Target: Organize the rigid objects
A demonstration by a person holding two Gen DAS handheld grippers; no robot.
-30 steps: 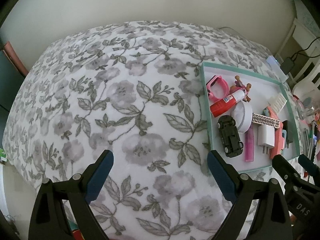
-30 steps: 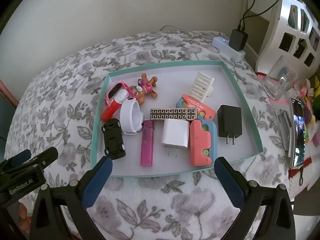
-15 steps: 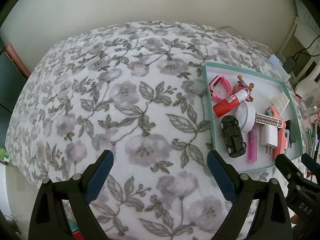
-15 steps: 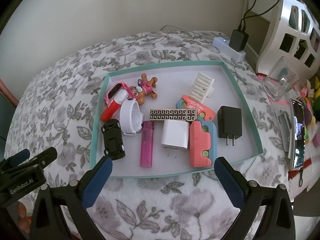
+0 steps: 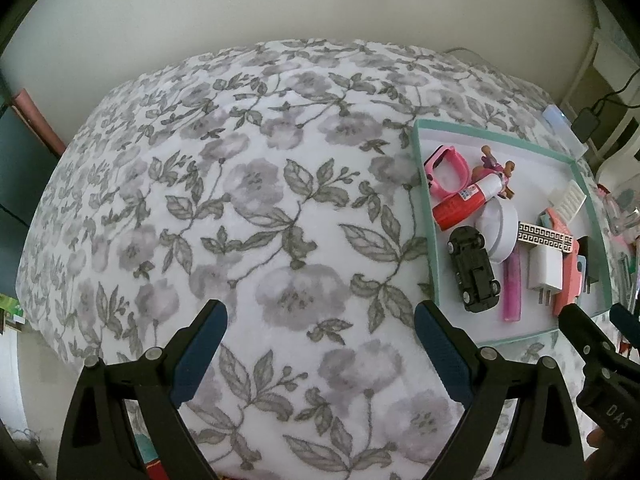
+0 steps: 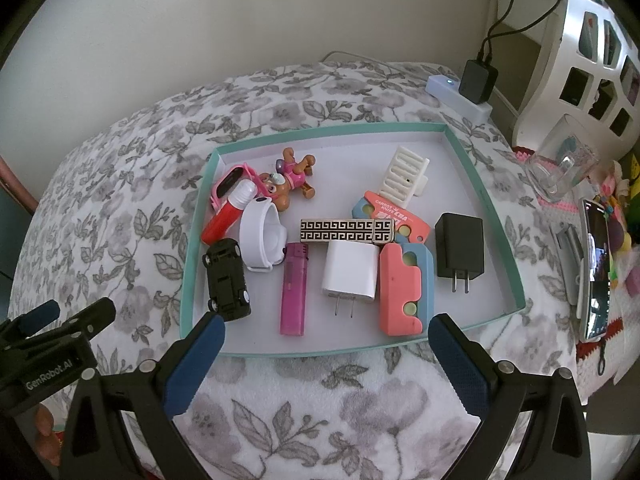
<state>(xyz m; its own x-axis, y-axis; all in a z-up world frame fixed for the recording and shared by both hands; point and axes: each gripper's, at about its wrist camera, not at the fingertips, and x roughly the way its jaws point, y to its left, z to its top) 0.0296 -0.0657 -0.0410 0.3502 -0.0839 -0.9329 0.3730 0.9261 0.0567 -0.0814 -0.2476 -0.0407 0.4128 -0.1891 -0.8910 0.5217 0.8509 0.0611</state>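
A teal-rimmed tray lies on a floral blanket. It holds a black toy car, a purple lighter, a white charger, a black charger, a pink and blue block, a patterned bar, a white round lid, a red tube, a pink watch, a toy figure and a white comb. My right gripper is open and empty just before the tray's near rim. My left gripper is open and empty over bare blanket, left of the tray.
A power strip with a black adapter lies behind the tray. A white shelf unit, a clear cup and a phone stand at the right. The blanket drops off at the left edge.
The left gripper has drifted slightly left and back, so the tray sits further right in its view. The right gripper has barely moved. Both stay open.
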